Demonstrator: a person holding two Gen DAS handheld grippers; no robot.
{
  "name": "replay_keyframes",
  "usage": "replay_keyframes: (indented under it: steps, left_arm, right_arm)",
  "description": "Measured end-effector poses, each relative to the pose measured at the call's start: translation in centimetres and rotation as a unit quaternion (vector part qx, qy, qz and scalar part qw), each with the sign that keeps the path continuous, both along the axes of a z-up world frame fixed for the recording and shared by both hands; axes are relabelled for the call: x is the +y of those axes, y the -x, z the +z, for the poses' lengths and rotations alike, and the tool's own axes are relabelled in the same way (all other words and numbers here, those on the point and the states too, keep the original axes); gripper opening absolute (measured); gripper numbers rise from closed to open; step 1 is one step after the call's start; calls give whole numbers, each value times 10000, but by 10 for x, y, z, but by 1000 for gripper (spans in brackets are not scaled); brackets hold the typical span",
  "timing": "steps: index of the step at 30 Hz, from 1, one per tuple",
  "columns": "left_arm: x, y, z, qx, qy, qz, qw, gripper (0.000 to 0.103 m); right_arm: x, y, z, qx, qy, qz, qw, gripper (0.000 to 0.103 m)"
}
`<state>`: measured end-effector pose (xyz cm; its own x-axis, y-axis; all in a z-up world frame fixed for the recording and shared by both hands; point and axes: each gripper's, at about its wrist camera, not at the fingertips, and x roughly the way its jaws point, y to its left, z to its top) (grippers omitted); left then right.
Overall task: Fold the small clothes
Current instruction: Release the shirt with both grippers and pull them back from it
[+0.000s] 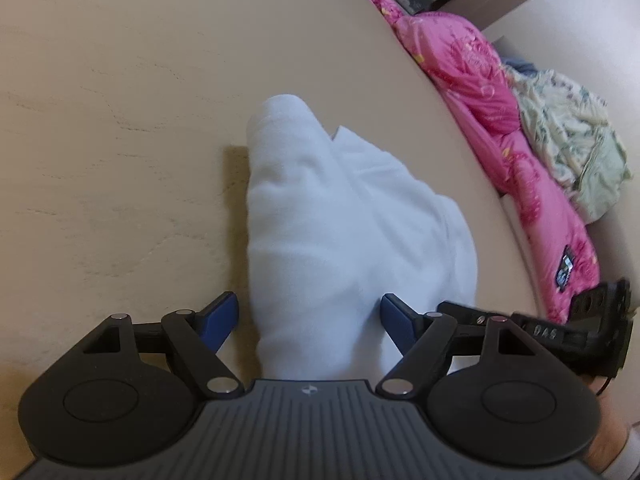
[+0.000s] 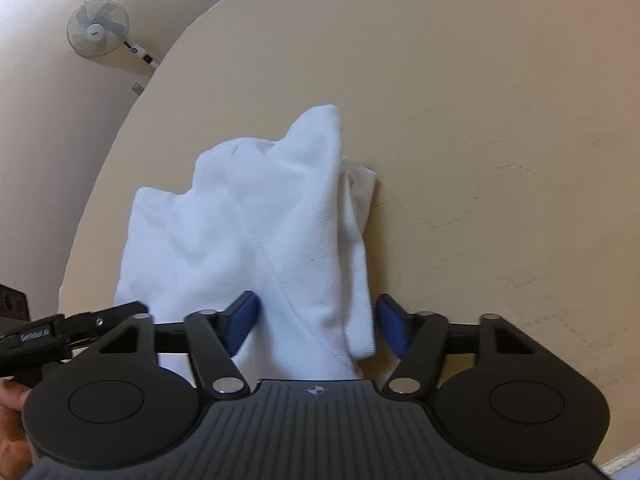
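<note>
**Two open grippers set over the near edge of a half-folded white garment**

Nearest the left wrist camera, the left gripper [image 1: 308, 322] fills the bottom of the view, its blue pads apart with the near end of a white garment [image 1: 332, 216] lying between them. The left pad stands clear of the cloth; the right pad [image 1: 394, 322] sits at its edge, not visibly pinching. The garment lies on a beige table [image 1: 120, 120], one side rolled into a thick ridge, the rest spread flatter. A pink quilt [image 1: 480, 92] and a pale patterned cloth [image 1: 568, 140] are bunched beyond the table's far edge.

In the right wrist view, the right gripper [image 2: 316, 322] likewise straddles the garment's [image 2: 256, 220] near end, pads apart and not clamped. A fan [image 2: 97, 33] stands off the table.

The step appears to be taking a fresh hold between folds. Next, each gripper likely needs to close on the near edge, catching all layers, then lift and carry it over evenly so the ridge does not slump.
</note>
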<state>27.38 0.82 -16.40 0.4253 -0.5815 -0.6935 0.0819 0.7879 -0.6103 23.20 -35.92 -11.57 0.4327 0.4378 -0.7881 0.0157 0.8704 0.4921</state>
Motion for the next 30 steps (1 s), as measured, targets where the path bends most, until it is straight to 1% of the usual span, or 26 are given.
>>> replay_keyframes:
  steps: [1, 2, 3, 4, 5, 6, 7, 9, 12, 13, 14, 15, 16, 17, 19, 21, 22, 24, 25, 26, 27, 28, 29, 30]
  left_arm:
    - [0, -3, -1, -6, 26, 69, 10000, 66]
    - [0, -5, 0, 1, -27, 135, 9999, 60]
    - [-2, -5, 2, -20, -77, 152, 9999, 46]
    - [-4, -4, 6, -92, -138, 98, 9998, 39]
    - [-7, -4, 13, -188, -240, 29, 9995, 34]
    - [-8, -2, 22, -343, -317, -16, 9989, 33]
    - [-7, 0, 32, -515, -357, 2, 9980, 32]
    - [4, 7, 57, -997, -572, 173, 9932, 32]
    - [26, 12, 87, -1531, -624, 472, 9851, 33]
    - [33, 14, 95, -1670, -634, 531, 9825, 34]
    - [40, 15, 100, -1791, -680, 573, 9798, 37]
    - [45, 15, 104, -1850, -752, 623, 9779, 43]
    - [52, 15, 103, -1853, -823, 711, 9766, 48]
    - [59, 13, 100, -1786, -938, 884, 9754, 53]
    - [68, 13, 98, -1680, -1179, 1206, 9713, 53]
    - [75, 17, 99, -1656, -1097, 1222, 9724, 53]
    - [75, 20, 101, -1685, -1046, 1158, 9733, 53]
    - [72, 26, 103, -1711, -1062, 924, 9751, 53]
    - [67, 27, 101, -1657, -1137, 776, 9765, 53]
    - [72, 30, 95, -1560, -1204, 645, 9783, 53]
    - [69, 29, 86, -1381, -1320, 467, 9805, 53]
    - [62, 27, 79, -1191, -1492, 318, 9811, 53]
    - [57, 25, 69, -980, -1753, 165, 9795, 53]
    - [50, 24, 59, -804, -2068, 27, 9751, 55]
  right_arm:
    - [1, 1, 1, -42, -13, 5, 10000, 51]
    - [3, 3, 5, -86, -33, 11, 10000, 42]
    - [9, 5, 12, -130, -61, 14, 9999, 38]
    - [12, 1, 12, -191, -107, 12, 9998, 31]
    - [13, 2, 14, -261, -158, 10, 9995, 28]
    - [14, 1, 17, -368, -200, 10, 9991, 27]
    - [16, 1, 21, -543, -238, 31, 9982, 26]
    - [23, -1, 32, -1057, -336, 158, 9937, 25]
    - [39, -6, 46, -1672, -649, 321, 9833, 25]
    - [44, -7, 49, -1784, -708, 385, 9807, 25]
    - [51, -9, 51, -1896, -744, 482, 9779, 26]
    - [56, -11, 51, -1955, -760, 553, 9762, 26]
    - [60, -15, 50, -1938, -760, 592, 9763, 30]
    - [63, -19, 46, -1861, -686, 570, 9785, 36]
    - [63, -23, 39, -1803, -300, 304, 9827, 40]
    - [61, -25, 38, -1770, 37, 99, 9841, 42]
    - [59, -24, 41, -1793, 91, 65, 9837, 42]
    - [62, -20, 46, -1912, 2, 131, 9815, 42]
    - [62, -14, 47, -1962, -44, 299, 9801, 42]
    - [65, -12, 48, -1965, -47, 507, 9792, 42]
    - [68, -5, 47, -1911, -31, 753, 9787, 43]
    - [72, -9, 43, -1714, 52, 1049, 9796, 44]
    - [83, -12, 34, -1479, 264, 1269, 9805, 45]
    - [91, -13, 23, -1213, 685, 1435, 9798, 44]
